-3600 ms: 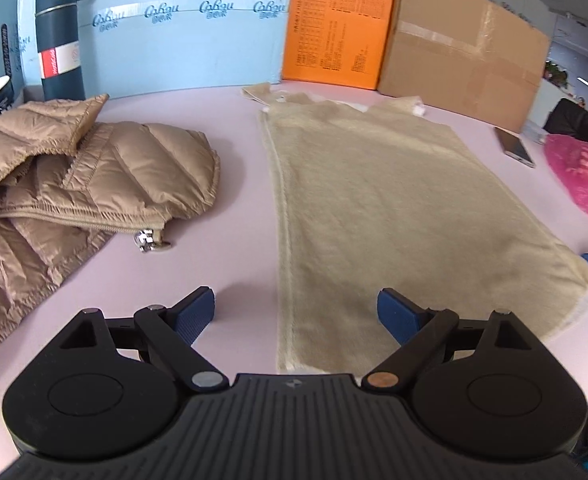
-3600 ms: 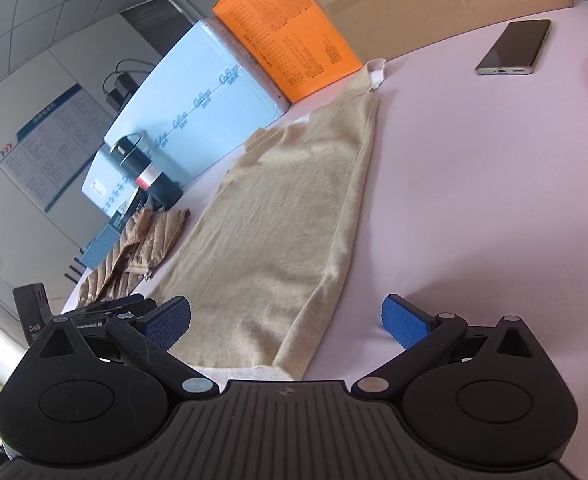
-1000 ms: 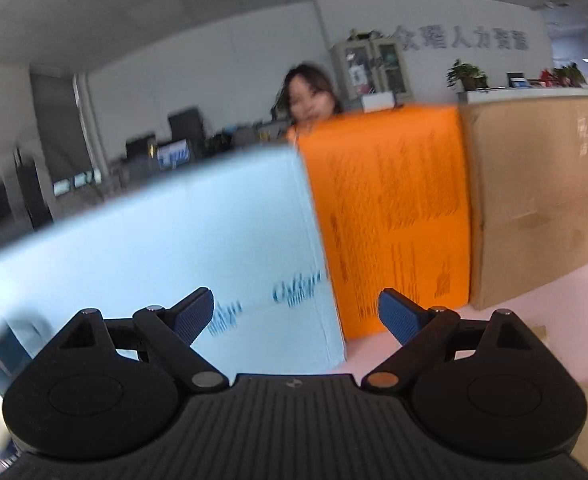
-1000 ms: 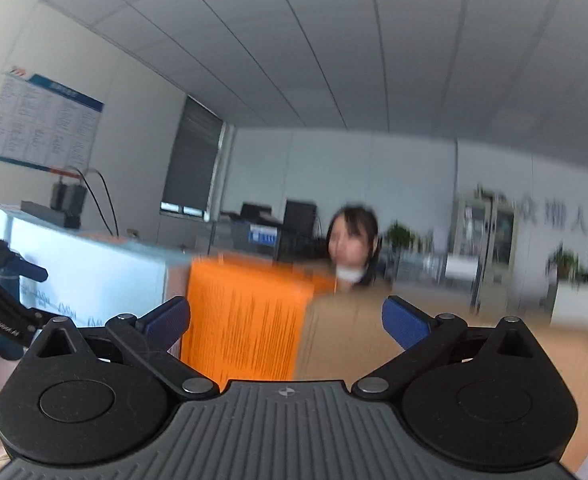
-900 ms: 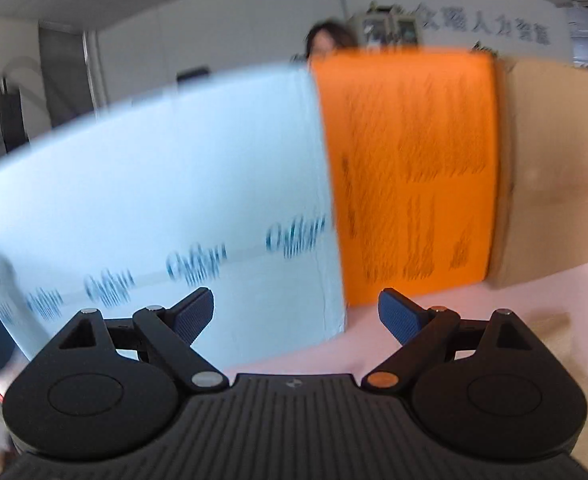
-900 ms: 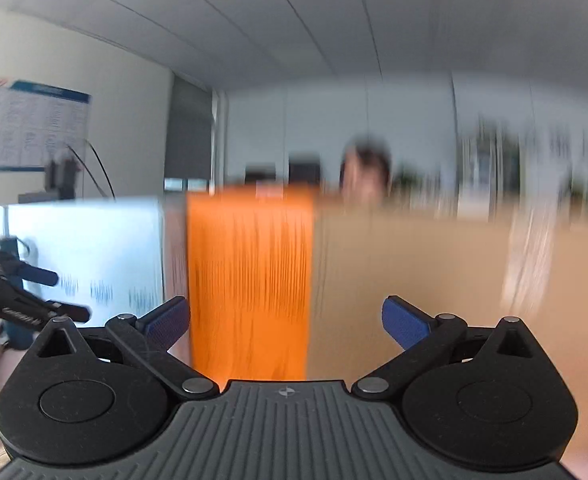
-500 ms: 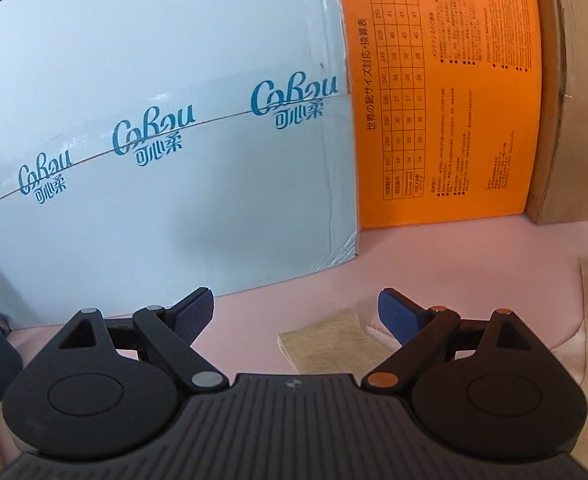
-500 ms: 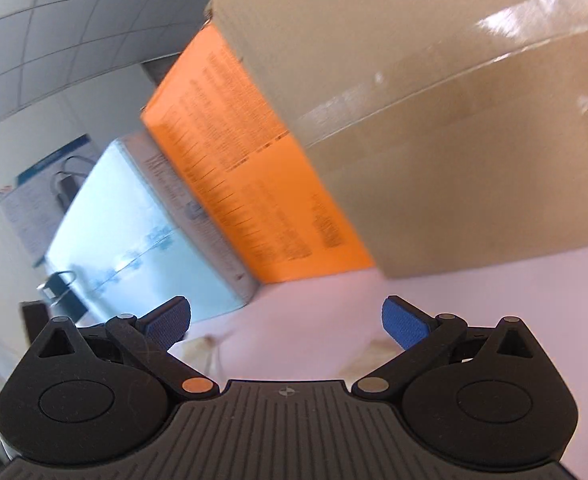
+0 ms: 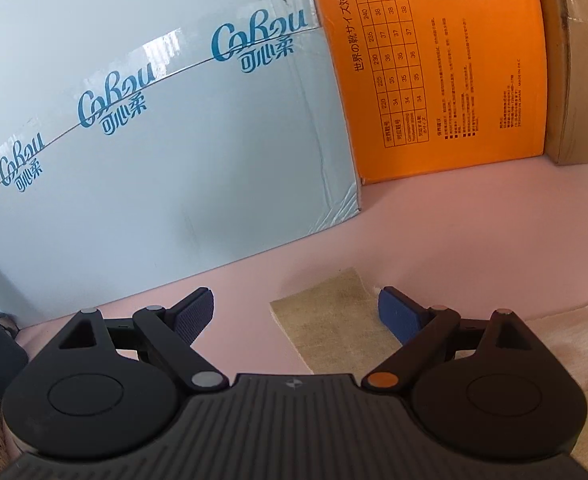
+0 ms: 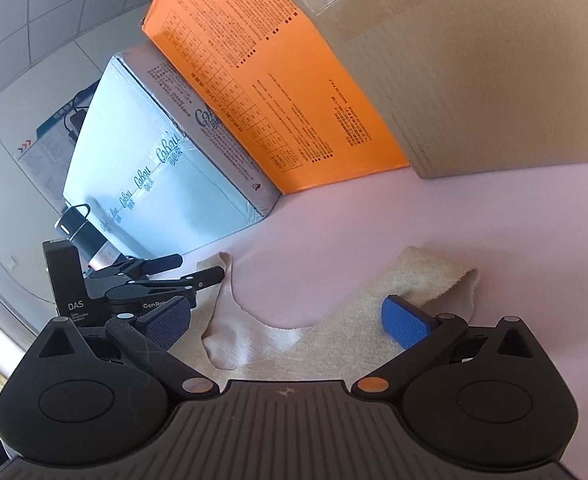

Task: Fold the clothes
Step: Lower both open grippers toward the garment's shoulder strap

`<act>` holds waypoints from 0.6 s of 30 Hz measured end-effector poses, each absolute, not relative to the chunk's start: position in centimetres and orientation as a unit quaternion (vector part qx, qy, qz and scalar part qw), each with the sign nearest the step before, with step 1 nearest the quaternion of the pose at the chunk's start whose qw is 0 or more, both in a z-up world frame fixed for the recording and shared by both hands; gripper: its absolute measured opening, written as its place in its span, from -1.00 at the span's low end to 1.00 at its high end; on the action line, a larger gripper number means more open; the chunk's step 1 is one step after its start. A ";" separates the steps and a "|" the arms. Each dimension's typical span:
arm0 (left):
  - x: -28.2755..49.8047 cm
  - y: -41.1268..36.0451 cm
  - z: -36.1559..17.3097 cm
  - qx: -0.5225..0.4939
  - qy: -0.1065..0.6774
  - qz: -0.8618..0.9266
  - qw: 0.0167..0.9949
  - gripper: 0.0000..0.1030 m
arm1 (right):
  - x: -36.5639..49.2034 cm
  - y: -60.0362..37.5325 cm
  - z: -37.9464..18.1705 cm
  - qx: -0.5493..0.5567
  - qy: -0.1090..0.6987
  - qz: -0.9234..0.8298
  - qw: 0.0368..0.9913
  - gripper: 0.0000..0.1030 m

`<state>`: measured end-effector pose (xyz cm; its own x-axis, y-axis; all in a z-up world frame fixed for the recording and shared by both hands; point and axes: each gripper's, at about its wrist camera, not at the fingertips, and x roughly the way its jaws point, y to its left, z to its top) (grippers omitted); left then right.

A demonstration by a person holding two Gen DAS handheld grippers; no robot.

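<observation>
Both wrist views low over the pink table [image 9: 453,216], close, facing the boxes, sharing the orange box [image 10: 278,92].

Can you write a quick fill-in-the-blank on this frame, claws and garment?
1. Both the left claw and the right claw are ____.
2. The beige garment lies on a ____ table.
3. Between the pale blue box and the brown cardboard box stands an ____ box.

Answers: open; pink; orange

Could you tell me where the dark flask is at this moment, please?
In the right wrist view the dark flask stands far left on the pink table, at the pale blue box's far end, just behind the left claw.
</observation>
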<state>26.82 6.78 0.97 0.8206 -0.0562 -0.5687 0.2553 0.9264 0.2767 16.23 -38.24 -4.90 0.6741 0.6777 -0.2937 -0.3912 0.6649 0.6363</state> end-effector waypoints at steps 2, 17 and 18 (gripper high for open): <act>26.6 6.8 1.0 0.178 0.284 -0.080 0.939 0.73 | 16.1 -38.2 -5.0 0.262 0.256 0.306 0.879 1.00; 27.4 7.9 1.4 0.177 0.275 -0.048 0.944 0.73 | 16.1 -38.9 -5.0 0.264 0.229 0.260 0.900 1.00; 27.7 8.2 1.4 0.172 0.279 -0.046 0.944 0.73 | 16.1 -39.0 -5.0 0.264 0.229 0.257 0.901 1.00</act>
<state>27.65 8.20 1.43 0.8399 0.0080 -0.5427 0.1834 0.9368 0.2978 16.08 -38.97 -5.02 0.7630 0.5847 -0.2758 -0.3429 0.7277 0.5941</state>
